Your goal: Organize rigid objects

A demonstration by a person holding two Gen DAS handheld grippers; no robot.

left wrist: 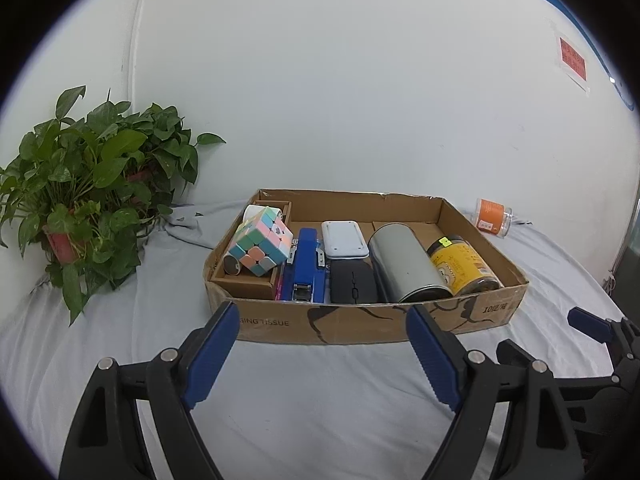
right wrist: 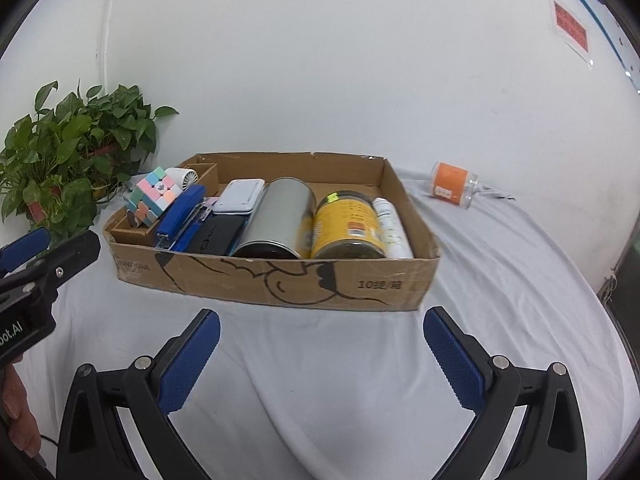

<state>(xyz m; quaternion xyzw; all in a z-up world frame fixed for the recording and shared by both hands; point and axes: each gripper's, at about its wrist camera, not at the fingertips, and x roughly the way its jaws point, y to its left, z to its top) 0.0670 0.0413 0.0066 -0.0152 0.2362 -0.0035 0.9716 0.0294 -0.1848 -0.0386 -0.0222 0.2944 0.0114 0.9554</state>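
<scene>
A shallow cardboard box point(left wrist: 360, 322) point(right wrist: 280, 280) sits on the grey cloth. It holds a pastel cube point(left wrist: 262, 246) point(right wrist: 154, 196), a blue stapler point(left wrist: 306, 266) point(right wrist: 180, 214), a black mouse point(left wrist: 352, 286) point(right wrist: 216, 234), a white case point(left wrist: 344, 239) point(right wrist: 240, 196), a silver can point(left wrist: 404, 264) point(right wrist: 280, 216), a yellow can point(left wrist: 464, 266) point(right wrist: 348, 224) and a white tube point(right wrist: 392, 228). An orange-labelled jar point(left wrist: 494, 216) point(right wrist: 454, 185) lies outside, at the far right. My left gripper point(left wrist: 320, 344) and right gripper point(right wrist: 320, 344) are open and empty, just in front of the box.
Potted green plants point(left wrist: 80, 184) point(right wrist: 64, 156) stand at the far left against the white wall. A small wooden tray point(left wrist: 248, 280) sits in the box's left end under the cube. The right gripper shows at the edge of the left wrist view point(left wrist: 600, 328).
</scene>
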